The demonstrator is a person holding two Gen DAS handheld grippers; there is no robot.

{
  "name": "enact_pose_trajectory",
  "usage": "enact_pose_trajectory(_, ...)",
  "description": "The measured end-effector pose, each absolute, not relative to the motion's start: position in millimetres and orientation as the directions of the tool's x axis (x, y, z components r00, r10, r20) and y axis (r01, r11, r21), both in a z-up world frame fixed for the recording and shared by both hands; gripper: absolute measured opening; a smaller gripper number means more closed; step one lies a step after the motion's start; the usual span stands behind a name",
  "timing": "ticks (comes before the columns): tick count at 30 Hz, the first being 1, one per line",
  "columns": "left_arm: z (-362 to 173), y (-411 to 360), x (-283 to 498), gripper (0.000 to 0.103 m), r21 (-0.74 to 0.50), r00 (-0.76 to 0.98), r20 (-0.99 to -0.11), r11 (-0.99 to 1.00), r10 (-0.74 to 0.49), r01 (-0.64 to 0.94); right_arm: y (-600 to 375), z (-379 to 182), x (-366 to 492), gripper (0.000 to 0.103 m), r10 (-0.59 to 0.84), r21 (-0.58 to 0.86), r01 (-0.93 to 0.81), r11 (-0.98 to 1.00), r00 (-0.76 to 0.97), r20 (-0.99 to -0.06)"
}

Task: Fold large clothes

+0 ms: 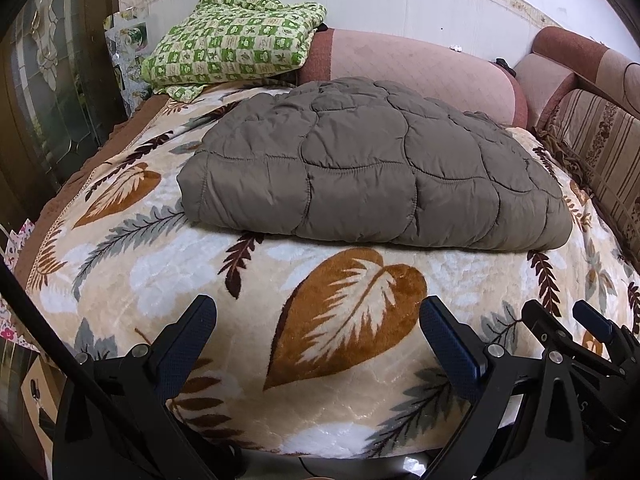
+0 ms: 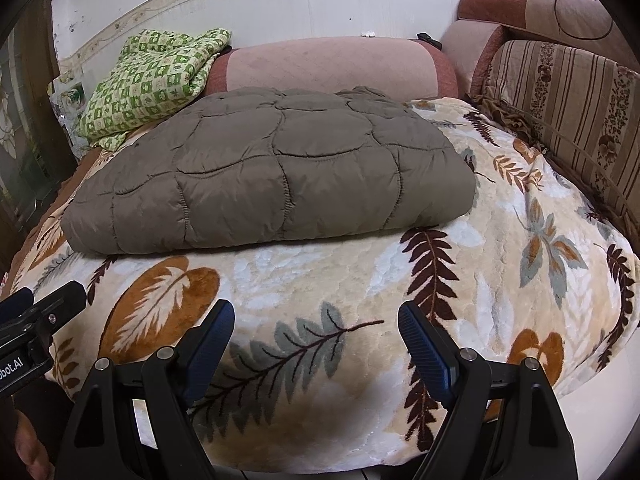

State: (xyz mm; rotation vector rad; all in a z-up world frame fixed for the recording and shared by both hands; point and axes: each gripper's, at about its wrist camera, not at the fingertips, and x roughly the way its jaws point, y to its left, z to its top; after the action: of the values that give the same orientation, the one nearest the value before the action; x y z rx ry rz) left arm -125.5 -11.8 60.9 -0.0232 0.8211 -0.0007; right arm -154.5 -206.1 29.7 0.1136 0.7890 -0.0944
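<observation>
- The left claw [image 1: 316, 320] stands wide open and empty, near the folded grey quilted coat [image 1: 372, 168].
- The right claw [image 2: 316, 324] is equally wide, holding nothing, apart from the coat.

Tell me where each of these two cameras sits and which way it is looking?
Left wrist view: rides the left hand-held gripper, aimed forward and down at the folded brown quilted garment on the leaf-patterned blanket; its open fingers frame the bottom, the right hand-held gripper at lower right.
Right wrist view: rides the right hand-held gripper, facing likewise; the left hand-held gripper at left edge.
Both share the garment, blanket, green checked cloth and pink bolster.
</observation>
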Motion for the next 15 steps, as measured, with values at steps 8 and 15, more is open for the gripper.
enact_pose_trajectory(8, 57.3, -13.4, -125.2, 0.101, -0.022, 0.673, -0.739, 1.000, -0.016, -0.001, -205.3, 28.4, -154.7, 0.088, -0.053, 0.052, 0.126, 0.991, 0.704, -0.708)
enact_pose_trajectory(15, 54.9, -13.0, -124.6, 0.101, -0.021, 0.670, -0.742, 1.000, -0.016, 0.001, -205.3, 32.3, -157.6, 0.088, -0.066, 0.042, 0.131, 0.991, 0.725, -0.686)
